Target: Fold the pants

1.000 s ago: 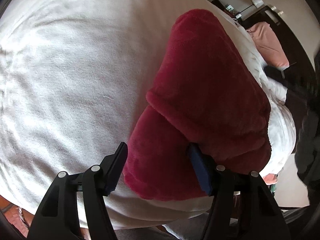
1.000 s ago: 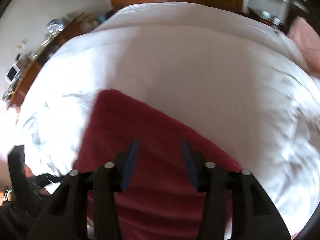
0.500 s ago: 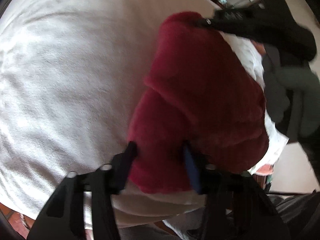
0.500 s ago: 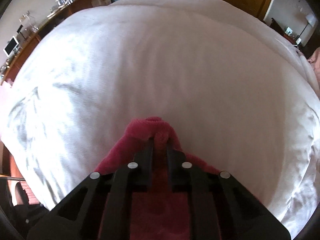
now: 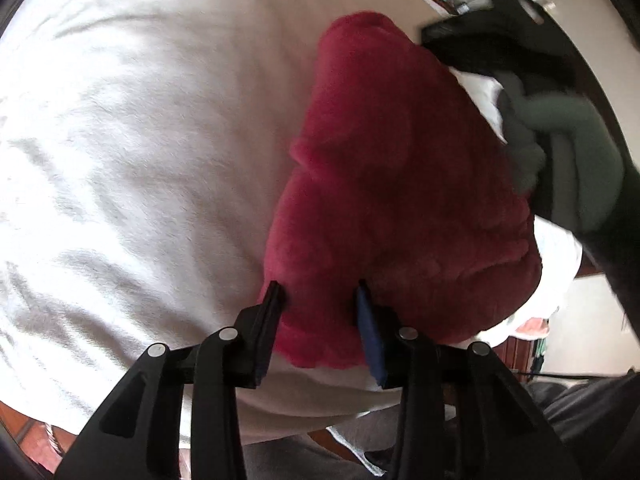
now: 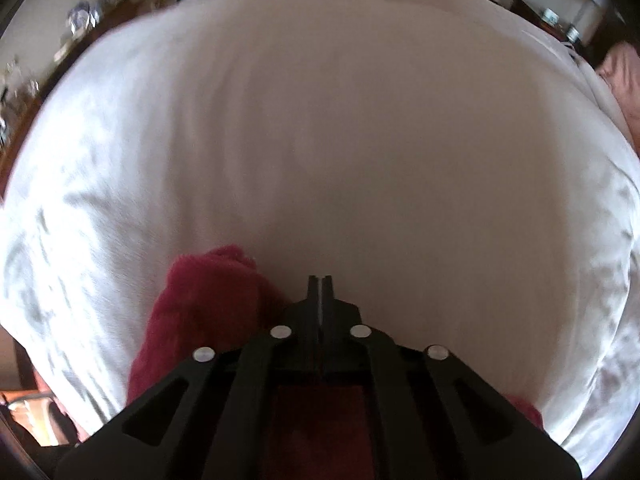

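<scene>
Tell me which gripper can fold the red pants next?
Left. The left gripper is closing around a corner of the red pants. The right gripper is opening, no cloth between its jaws; the pants lie beside it.

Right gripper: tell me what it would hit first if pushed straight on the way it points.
Most likely the white bedsheet. The right gripper is shut, its tips past the red fleece pants, which lie beside and beneath it. Nothing else shows ahead, though depth is unclear.
</scene>
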Action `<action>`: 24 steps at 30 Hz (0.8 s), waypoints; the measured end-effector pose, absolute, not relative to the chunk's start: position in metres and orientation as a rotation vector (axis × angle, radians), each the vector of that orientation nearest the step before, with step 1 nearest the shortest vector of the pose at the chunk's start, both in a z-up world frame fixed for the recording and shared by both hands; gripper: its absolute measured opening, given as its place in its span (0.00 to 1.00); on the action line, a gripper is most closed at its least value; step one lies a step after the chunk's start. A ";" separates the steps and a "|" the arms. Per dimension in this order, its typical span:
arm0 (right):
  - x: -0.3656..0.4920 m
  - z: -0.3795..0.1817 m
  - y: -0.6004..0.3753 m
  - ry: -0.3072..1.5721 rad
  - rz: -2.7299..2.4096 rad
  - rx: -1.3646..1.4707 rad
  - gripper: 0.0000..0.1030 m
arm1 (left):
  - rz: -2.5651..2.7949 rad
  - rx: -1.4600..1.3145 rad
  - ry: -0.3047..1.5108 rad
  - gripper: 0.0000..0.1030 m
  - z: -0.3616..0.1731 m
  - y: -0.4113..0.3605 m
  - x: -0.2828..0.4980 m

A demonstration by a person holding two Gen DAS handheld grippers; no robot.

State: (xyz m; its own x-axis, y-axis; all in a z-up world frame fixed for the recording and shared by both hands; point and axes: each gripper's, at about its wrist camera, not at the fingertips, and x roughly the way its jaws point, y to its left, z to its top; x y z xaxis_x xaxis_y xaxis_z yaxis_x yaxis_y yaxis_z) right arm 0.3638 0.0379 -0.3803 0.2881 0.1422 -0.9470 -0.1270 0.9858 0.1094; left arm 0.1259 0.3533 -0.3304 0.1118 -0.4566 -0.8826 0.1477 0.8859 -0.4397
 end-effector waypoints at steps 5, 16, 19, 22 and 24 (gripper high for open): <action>0.331 -0.343 -0.009 1.164 0.135 0.097 0.32 | -0.435 -0.196 1.354 0.37 -0.318 0.345 0.137; 0.194 -0.315 -0.114 1.162 0.067 0.156 0.32 | -0.421 -0.058 1.201 0.38 -0.273 0.298 0.167; 0.166 -0.319 -0.127 1.198 0.102 0.180 0.32 | -0.441 -0.015 1.191 0.38 -0.277 0.268 0.171; 0.134 -0.321 -0.120 1.224 0.171 0.178 0.32 | -0.443 0.030 1.196 0.40 -0.284 0.243 0.174; 0.123 -0.326 -0.112 1.238 0.211 0.159 0.32 | -0.433 0.065 1.194 0.46 -0.289 0.236 0.176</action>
State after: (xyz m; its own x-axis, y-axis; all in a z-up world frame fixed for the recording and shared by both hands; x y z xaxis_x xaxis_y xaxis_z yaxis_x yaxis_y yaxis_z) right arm 0.1229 -0.1122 -0.3261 0.3114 0.2445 -0.9183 -0.0728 0.9696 0.2335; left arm 0.1761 0.2363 -0.2885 0.2960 -0.2919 -0.9095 0.3593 0.9163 -0.1771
